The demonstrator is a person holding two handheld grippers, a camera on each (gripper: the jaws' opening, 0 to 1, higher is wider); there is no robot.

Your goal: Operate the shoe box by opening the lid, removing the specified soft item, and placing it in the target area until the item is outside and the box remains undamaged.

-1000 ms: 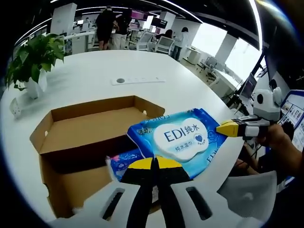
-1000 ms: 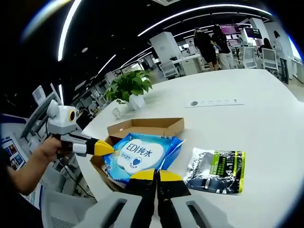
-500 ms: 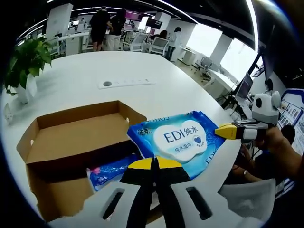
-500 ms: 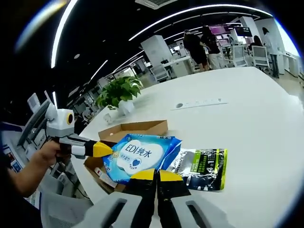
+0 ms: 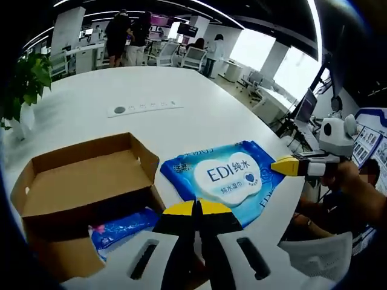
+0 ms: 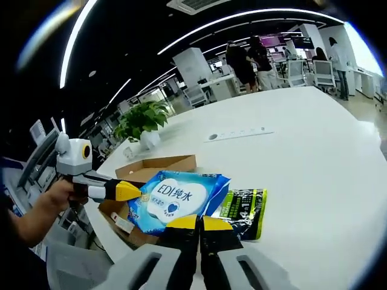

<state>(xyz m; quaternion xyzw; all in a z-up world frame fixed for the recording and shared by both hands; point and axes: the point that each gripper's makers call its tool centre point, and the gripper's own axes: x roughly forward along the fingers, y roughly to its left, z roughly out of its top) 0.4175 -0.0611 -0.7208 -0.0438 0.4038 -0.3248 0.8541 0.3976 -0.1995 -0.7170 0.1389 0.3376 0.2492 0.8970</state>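
A blue wet-wipes pack (image 5: 227, 178) with a white label hangs above the table, held between both grippers. My left gripper (image 5: 196, 208) is shut on its near edge, and my right gripper (image 5: 284, 166) pinches its far right corner. In the right gripper view the same pack (image 6: 175, 199) sits just past my right gripper (image 6: 198, 222), with the left gripper (image 6: 129, 191) shut on its left edge. The open cardboard shoe box (image 5: 78, 178) lies to the left of the pack and holds another blue packet (image 5: 124, 225). The box (image 6: 160, 164) lies behind the pack.
A green and silver pouch (image 6: 245, 208) lies on the white table (image 6: 302, 157), partly under the pack. A potted plant (image 6: 142, 121) and a socket strip (image 6: 239, 134) sit farther back. The table's edge runs near a person's hand (image 5: 357, 193). People stand far off.
The wipes pack, held by both grippers, has moved clear of the box and over the green pouch's edge. Both views have shifted with it.
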